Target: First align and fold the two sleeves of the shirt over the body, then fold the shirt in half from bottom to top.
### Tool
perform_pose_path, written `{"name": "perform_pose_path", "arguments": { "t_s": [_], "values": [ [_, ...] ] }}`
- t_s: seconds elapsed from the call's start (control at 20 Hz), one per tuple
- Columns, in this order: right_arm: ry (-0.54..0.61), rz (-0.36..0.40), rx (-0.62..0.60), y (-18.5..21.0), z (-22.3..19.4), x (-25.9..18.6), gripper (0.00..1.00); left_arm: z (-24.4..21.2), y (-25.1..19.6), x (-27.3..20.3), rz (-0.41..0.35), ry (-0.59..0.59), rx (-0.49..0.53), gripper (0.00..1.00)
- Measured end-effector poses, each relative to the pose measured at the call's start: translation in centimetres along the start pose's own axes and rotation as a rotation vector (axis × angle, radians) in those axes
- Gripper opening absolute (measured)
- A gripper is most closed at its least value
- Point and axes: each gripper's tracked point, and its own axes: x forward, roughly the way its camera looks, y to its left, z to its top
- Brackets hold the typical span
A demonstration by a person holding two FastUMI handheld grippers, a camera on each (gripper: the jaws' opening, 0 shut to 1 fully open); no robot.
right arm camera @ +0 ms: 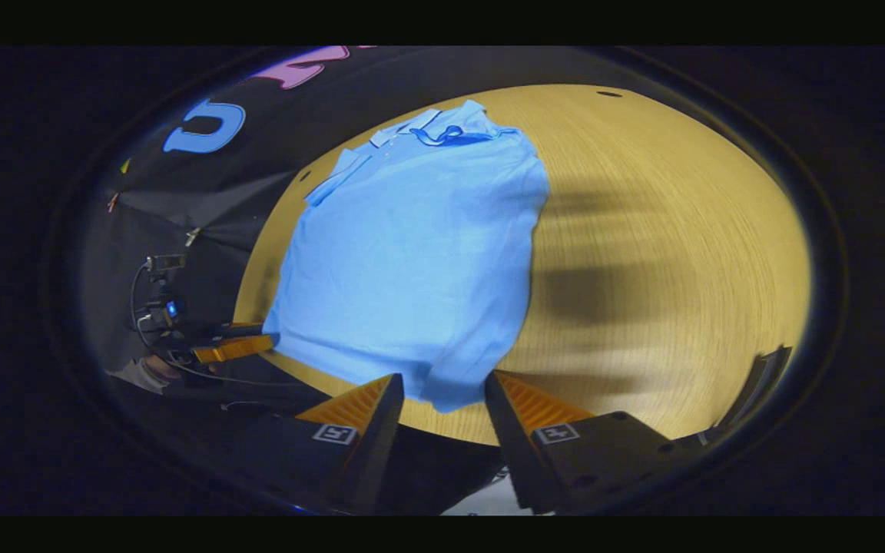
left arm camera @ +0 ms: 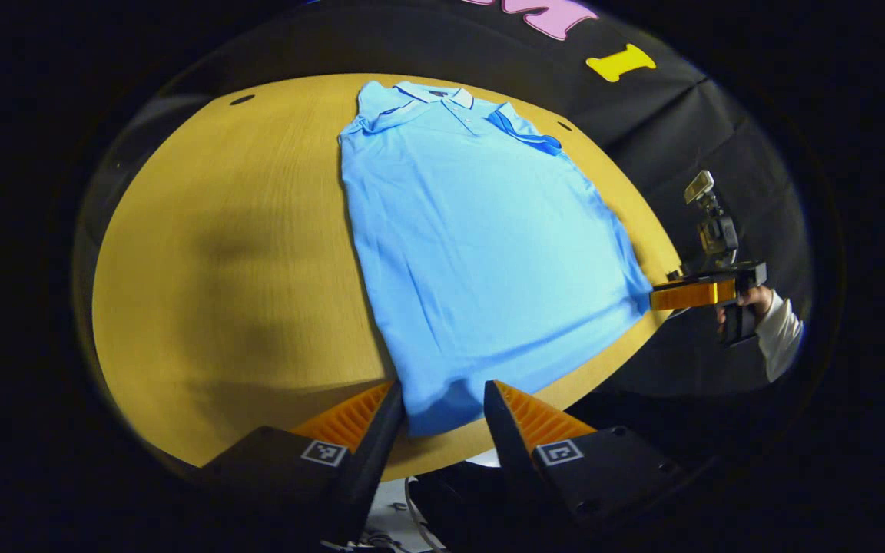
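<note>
Here, both your grippers straddle the shirt's (left arm camera: 481,253) hem corners at the table's (left arm camera: 243,292) near edge.
Left gripper (left arm camera: 442,407) and right gripper (right arm camera: 436,395) both gape wide, gripping nothing; close too shallow and the hem may slip free, skewing the fold.

The blue shirt (right arm camera: 412,269) lies flat on the wooden table (right arm camera: 665,253), collar at the far end, both sleeves folded over the body. The right gripper (right arm camera: 442,395) has its fingers spread apart, one on each side of the near hem corner. The left gripper (right arm camera: 235,347) is at the other hem corner, by the table edge.
</note>
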Motion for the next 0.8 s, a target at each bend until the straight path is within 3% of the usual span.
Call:
{"name": "perform_pose_path", "arguments": {
  "t_s": [0.05, 0.1, 0.15, 0.2, 0.25, 0.35, 0.5, 0.55, 0.8],
  "values": [
    [0.004, -0.016, 0.015, -0.6, 0.0, 0.3, 0.59, -0.1, -0.1, 0.3, -0.007, -0.003, -0.001, 0.66],
    [0.002, -0.002, 0.043, -0.6, 0.4, 0.2, 0.32, -0.5, -0.3, 0.6, -0.024, 0.009, -0.020, 0.60],
    [0.003, 0.025, 0.062, -0.3, 0.4, 0.4, 0.22, -0.5, -0.5, 0.8, -0.053, 0.014, -0.062, 0.40],
    [0.001, 0.034, 0.083, -0.2, 0.3, 0.7, 0.20, -0.4, -1.2, 0.7, -0.072, 0.024, -0.105, 0.21],
    [0.003, 0.040, 0.096, -0.2, 0.2, 0.8, 0.18, 0.1, -1.3, 0.7, -0.076, -0.001, -0.137, 0.16],
    [-0.032, 0.039, 0.117, -0.5, 1.2, 0.5, 0.08, 1.0, -1.6, 1.1, -0.081, -0.021, -0.144, 0.10],
    [-0.077, 0.035, 0.147, -0.6, 2.1, 0.9, 0.05, 1.1, -1.8, 1.0, -0.079, -0.008, -0.100, 0.06],
    [-0.084, 0.039, 0.134, -0.5, 2.5, 0.7, 0.00, 1.5, -1.9, 0.6, -0.090, -0.011, -0.101, 0.06],
    [-0.184, 0.139, 0.022, 3.1, 7.2, -2.5, 0.05, 8.5, -1.5, -3.0, -0.102, -0.165, -0.072, 0.06]
  ]
}}
